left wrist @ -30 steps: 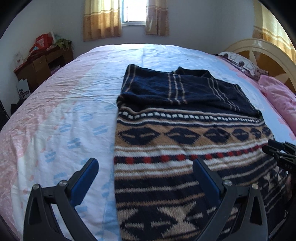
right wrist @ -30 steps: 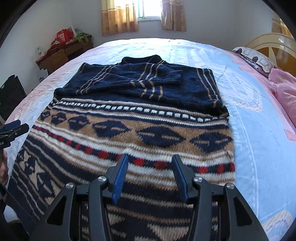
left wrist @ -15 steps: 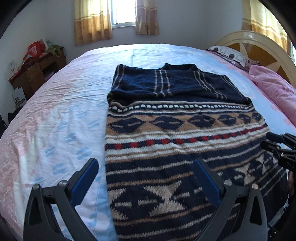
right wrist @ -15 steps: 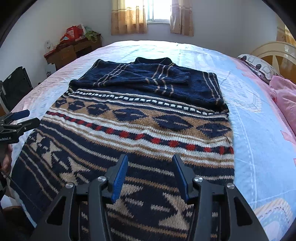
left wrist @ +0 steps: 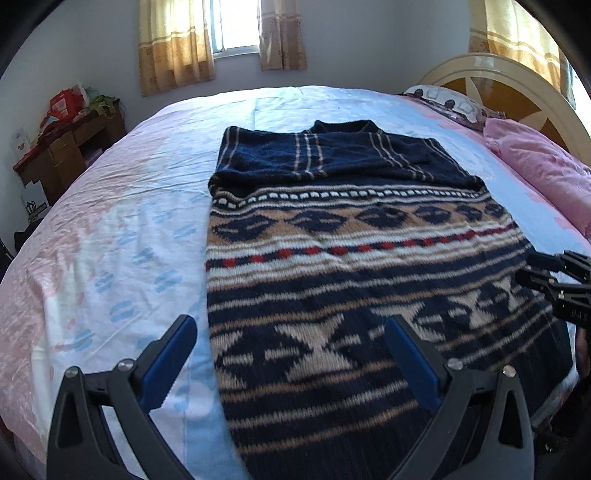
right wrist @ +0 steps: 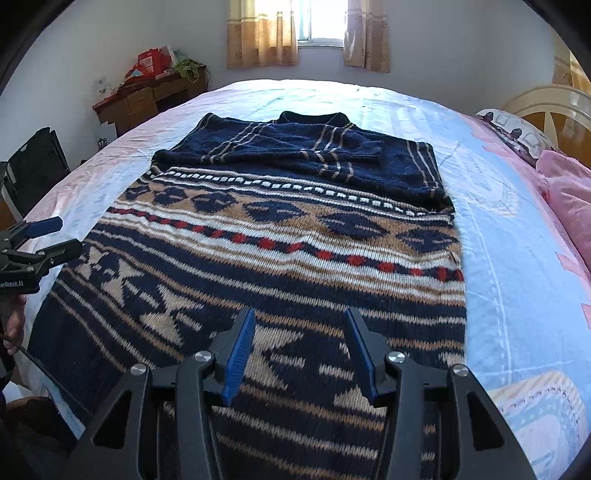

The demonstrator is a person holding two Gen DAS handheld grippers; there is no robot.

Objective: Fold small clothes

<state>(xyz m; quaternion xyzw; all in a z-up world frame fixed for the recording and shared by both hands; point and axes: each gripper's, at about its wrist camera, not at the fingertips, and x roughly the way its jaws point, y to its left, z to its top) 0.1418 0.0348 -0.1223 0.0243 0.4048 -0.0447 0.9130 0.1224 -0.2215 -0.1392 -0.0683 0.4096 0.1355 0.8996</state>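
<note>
Sweater [left wrist: 332, 295] lies flat on our bed [left wrist: 110, 221], collar toward twelve o'clock. Our left gripper [left wrist: 288, 343] gapes wide at its seven-o'clock edge; our right gripper [right wrist: 299, 339], jaws apart, seems to hover, empty.

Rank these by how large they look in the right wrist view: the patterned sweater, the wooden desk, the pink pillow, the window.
Largest to smallest as they appear:
1. patterned sweater
2. wooden desk
3. pink pillow, cut off by the frame edge, so close to the desk and unsure
4. window
Distance shrinks the far things.
</note>
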